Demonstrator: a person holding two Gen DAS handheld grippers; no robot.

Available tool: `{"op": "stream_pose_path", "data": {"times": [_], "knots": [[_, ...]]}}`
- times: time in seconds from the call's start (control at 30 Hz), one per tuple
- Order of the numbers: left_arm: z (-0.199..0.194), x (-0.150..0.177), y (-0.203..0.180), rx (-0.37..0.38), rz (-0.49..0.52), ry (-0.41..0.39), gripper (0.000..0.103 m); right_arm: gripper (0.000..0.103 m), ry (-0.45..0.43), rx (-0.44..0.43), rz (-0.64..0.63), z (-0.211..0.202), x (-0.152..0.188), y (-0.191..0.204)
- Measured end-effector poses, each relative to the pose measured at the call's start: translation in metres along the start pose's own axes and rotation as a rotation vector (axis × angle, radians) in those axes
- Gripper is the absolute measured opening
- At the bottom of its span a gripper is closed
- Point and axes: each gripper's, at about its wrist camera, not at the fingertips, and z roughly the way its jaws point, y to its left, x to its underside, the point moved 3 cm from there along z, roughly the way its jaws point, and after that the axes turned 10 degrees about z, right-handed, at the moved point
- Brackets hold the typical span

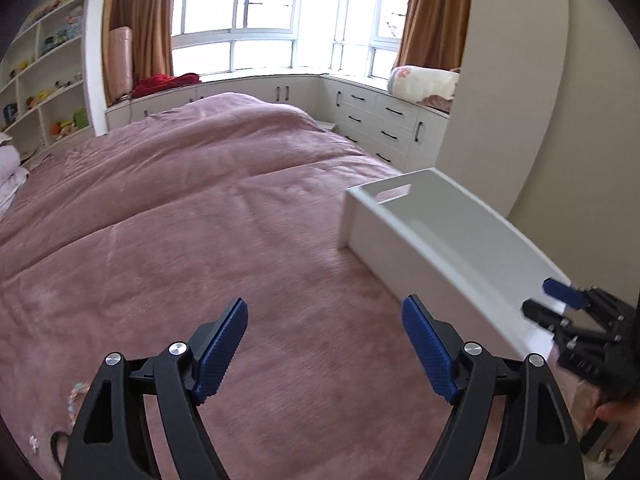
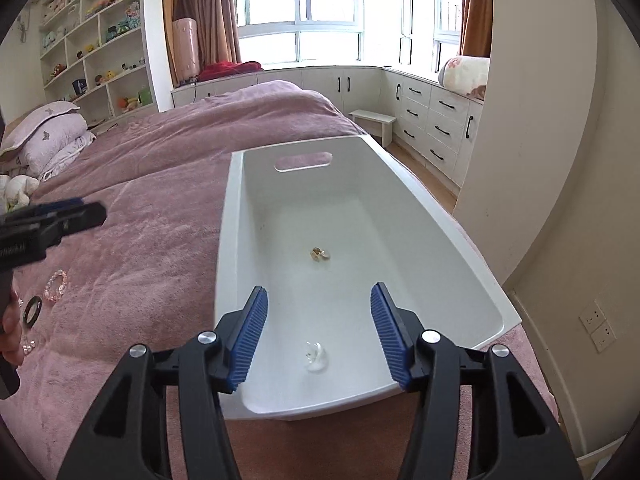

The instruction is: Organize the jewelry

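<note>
**Both grippers empty, remaining jewelry lies off to the left of the tray**

The right gripper (image 2: 318, 332) hangs over the near end of the white tray (image 2: 230, 208), jaws parted to a middling gap with nothing between them. Below it, on the tray floor, sits a clear, glassy piece (image 2: 316, 356), and further along the floor a small gold piece (image 2: 320, 255). Those two are in.

Now the left gripper (image 1: 324, 352). Its jaws stand wide and empty over bare pink bedspread (image 1: 200, 200), with the tray off to its right. What is left to sort lies low at this gripper's left: a pale beaded bracelet (image 1: 76, 396) at the bottom-left corner of its view, partly hidden behind the finger. The right wrist view shows the group better: a pink bead bracelet (image 2: 56, 286), a dark ring (image 2: 32, 308) just beside it, and some small pale beads (image 2: 28, 346) nearer the person's hand (image 2: 10, 332).

So the left gripper is plainly the nearer one, I'd say; the right would have to cross over the tray's long left wall to reach. The tray's long axis runs away from the cameras, toward the window, and the loose pieces sit beside that wall, well apart from it on open bedspread, so there is free room all round. The bracelet and ring lie flat on soft plush, so a grip from above looks likely to sink into the cover. On the tray's right, the bed edge is close.
</note>
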Motion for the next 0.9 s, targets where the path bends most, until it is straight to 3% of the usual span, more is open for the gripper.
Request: {"op": "stream_pose_path", "data": {"times": [0.33,0.4,0.67,0.9], "knots": [[-0.084,0.118,0.139,-0.276,-0.131,0.072,0.088,0.068,-0.066,-0.097,-0.122,-0.029,-0.003,0.104],[-0.101,0.136,0.157,-0.321,-0.153,0.084,0.089,0.077,-0.072,-0.122,-0.148,-0.031,-0.001,0.129],[-0.159,0.199,0.22,-0.443,-0.222,0.126,0.092,0.083,-0.047,-0.235,-0.235,-0.031,0.02,0.223],[-0.186,0.243,0.251,-0.47,-0.263,0.151,0.092,0.084,-0.011,-0.32,-0.266,-0.024,0.043,0.29]]}}
